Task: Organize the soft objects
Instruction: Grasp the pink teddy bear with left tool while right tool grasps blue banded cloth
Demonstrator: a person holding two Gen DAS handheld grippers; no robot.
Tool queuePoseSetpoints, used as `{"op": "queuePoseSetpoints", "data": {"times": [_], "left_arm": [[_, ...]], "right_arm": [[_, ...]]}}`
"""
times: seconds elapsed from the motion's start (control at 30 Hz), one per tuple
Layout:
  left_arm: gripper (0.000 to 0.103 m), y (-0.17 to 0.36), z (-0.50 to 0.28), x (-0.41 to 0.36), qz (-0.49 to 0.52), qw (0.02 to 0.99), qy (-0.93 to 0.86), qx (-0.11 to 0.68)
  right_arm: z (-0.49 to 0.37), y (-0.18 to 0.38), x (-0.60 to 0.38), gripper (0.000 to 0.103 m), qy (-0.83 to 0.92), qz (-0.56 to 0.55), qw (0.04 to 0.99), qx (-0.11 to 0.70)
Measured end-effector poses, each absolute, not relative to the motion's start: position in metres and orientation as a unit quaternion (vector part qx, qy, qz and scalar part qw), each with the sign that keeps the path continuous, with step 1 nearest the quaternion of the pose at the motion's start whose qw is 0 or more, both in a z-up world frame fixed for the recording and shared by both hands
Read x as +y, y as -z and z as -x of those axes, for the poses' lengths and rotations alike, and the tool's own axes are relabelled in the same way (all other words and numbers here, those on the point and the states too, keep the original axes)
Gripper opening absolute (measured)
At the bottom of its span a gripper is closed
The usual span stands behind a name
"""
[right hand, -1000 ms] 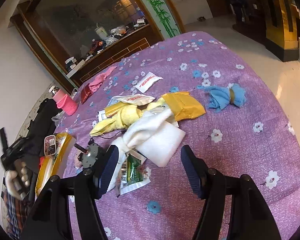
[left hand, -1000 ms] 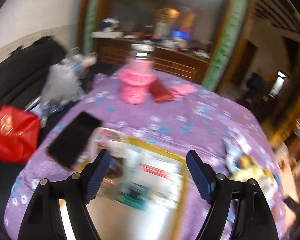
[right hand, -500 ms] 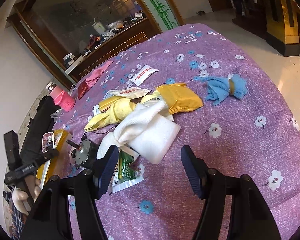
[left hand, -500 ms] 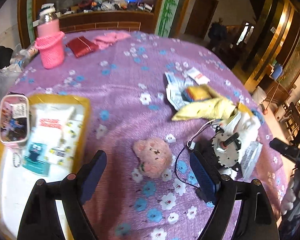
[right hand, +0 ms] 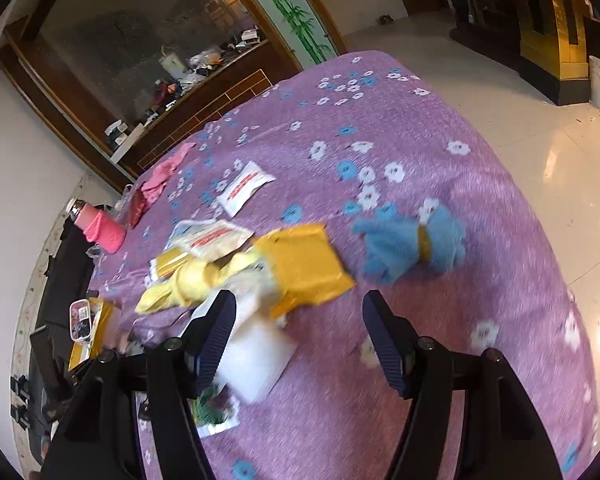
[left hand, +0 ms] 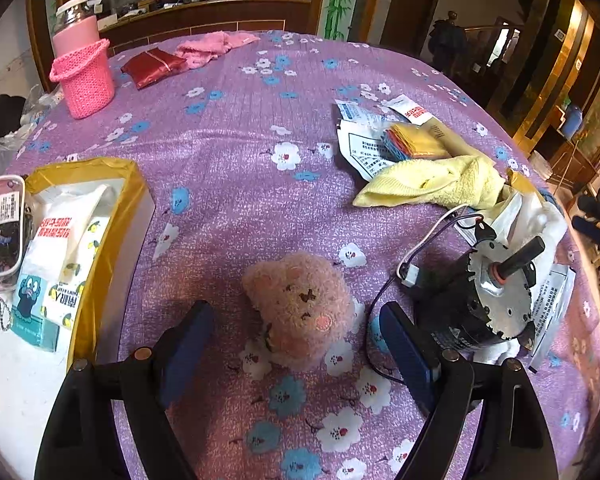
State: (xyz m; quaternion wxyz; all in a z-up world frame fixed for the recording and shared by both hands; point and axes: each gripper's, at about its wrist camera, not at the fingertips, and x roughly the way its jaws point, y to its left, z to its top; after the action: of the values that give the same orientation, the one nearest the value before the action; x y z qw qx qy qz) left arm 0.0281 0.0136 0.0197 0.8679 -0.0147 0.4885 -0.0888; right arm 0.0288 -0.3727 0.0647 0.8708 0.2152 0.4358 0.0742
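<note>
A pink plush bear [left hand: 300, 304] lies on the purple flowered tablecloth [left hand: 240, 184]. My left gripper [left hand: 294, 320] is open, one finger on each side of the bear and neither touching it. A yellow towel [left hand: 432, 184] lies further right, and a pink cloth [left hand: 212, 46] at the far edge. My right gripper [right hand: 298, 308] is open and empty above the pile, over a yellow padded envelope [right hand: 304, 268] and a white cloth [right hand: 256, 356]. A blue cloth [right hand: 396, 244] tied with a yellow band lies just beyond its right finger. The right wrist view is blurred.
A black and silver motor [left hand: 476, 300] with wires sits right beside my left gripper's right finger. A gold-rimmed white box [left hand: 128, 208] holding packets stands at the left. A pink knitted holder with a bottle [left hand: 86, 80], a red pouch [left hand: 154, 66] and paper packets [left hand: 364, 144] lie farther off.
My left gripper swung from the gold-rimmed box to the right and sank over the pink bear. My right gripper moved forward over the pile, nearer the yellow envelope and blue cloth.
</note>
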Motion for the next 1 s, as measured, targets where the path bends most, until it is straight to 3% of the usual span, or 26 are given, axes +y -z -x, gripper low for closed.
{"op": "queuePoseSetpoints", "data": {"times": [0.4, 0.47, 0.67, 0.77, 0.83, 1.0], "left_arm": [[0.088, -0.010, -0.030, 0.006, -0.013, 0.876, 0.099, 0.471], [0.088, -0.008, -0.030, 0.001, -0.026, 0.877, 0.094, 0.470], [0.088, -0.007, -0.035, -0.003, -0.035, 0.880, 0.081, 0.468], [0.076, -0.009, -0.032, -0.004, -0.035, 0.885, 0.082, 0.457], [0.061, -0.010, -0.030, -0.007, -0.037, 0.886, 0.090, 0.453], [0.061, -0.010, -0.030, -0.009, -0.038, 0.888, 0.091, 0.450]], "right_arm": [[-0.064, -0.040, -0.388, 0.066, 0.020, -0.124, 0.882, 0.453], [-0.069, -0.037, -0.389, 0.072, 0.025, -0.117, 0.885, 0.451], [-0.081, -0.034, -0.377, 0.078, 0.036, -0.058, 0.891, 0.448], [-0.078, -0.040, -0.389, 0.078, 0.012, -0.088, 0.895, 0.437], [-0.073, -0.045, -0.409, 0.079, -0.001, -0.146, 0.893, 0.425], [-0.075, -0.039, -0.429, 0.079, 0.016, -0.153, 0.885, 0.440]]}}
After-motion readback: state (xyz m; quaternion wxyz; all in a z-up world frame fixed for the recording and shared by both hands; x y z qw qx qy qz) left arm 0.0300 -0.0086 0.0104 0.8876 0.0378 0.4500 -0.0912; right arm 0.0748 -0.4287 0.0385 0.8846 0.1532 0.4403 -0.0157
